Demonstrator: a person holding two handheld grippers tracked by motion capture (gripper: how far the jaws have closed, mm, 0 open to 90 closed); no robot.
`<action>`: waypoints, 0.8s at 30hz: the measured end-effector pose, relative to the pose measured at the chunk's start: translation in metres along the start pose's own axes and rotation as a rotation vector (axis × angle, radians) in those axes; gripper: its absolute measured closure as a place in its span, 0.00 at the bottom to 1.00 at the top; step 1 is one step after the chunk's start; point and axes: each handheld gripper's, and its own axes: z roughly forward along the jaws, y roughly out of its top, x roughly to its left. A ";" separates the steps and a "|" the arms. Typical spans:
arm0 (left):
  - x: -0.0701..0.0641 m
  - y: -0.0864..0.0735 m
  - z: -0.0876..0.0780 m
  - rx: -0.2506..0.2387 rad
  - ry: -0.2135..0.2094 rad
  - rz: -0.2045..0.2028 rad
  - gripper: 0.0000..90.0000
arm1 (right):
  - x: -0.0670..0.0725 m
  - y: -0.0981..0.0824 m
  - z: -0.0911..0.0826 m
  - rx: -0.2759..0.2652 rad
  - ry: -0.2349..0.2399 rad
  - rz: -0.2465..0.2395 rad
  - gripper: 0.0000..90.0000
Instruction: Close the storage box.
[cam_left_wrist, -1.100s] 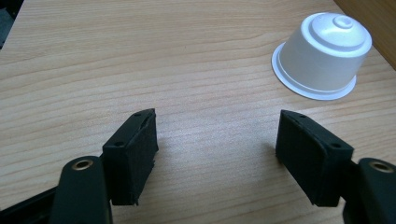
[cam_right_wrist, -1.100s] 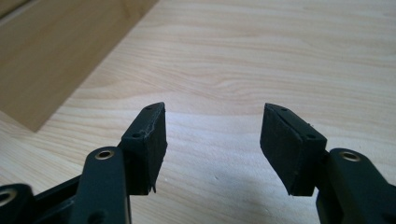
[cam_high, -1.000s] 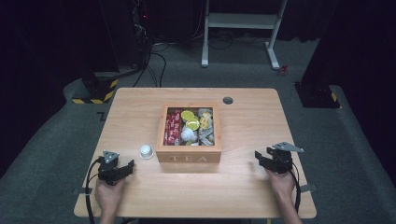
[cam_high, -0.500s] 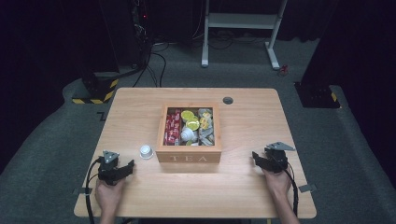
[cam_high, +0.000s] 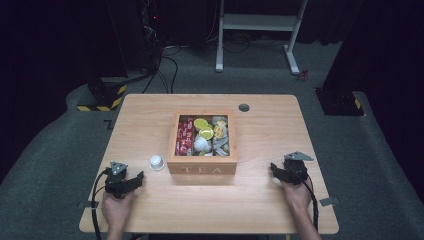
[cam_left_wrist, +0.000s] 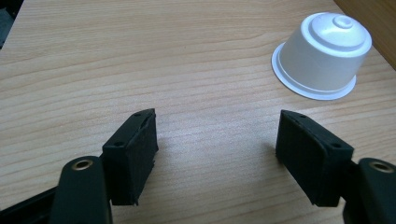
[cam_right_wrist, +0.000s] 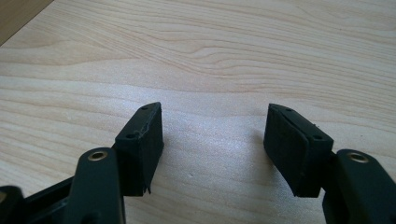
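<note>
Sitting upside down on the table (cam_high: 260, 200), the white pod (cam_high: 157, 162) lies just left of the tea box (cam_high: 202, 169), untouched.

Nearest it, the left gripper (cam_high: 134, 180) rests low with jaws wide and empty, the pod (cam_left_wrist: 322, 56) ahead and to the right of its pads (cam_left_wrist: 133, 154). Across the table, the right gripper (cam_high: 274, 168) has just been opening; nothing sits between its jaws, which stand over bare wood. Both claws look ready, so the pod likely goes into the box next, taken by the left.
</note>
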 end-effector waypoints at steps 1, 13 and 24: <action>0.000 0.000 0.000 0.000 0.000 0.000 0.33 | 0.000 0.000 0.000 0.002 -0.003 0.005 0.41; 0.000 -0.001 -0.001 -0.003 -0.006 -0.009 0.32 | 0.001 -0.001 0.000 0.002 -0.023 0.016 0.37; -0.001 -0.001 0.000 0.001 -0.003 0.000 0.31 | 0.001 -0.001 0.000 0.004 -0.020 0.020 0.37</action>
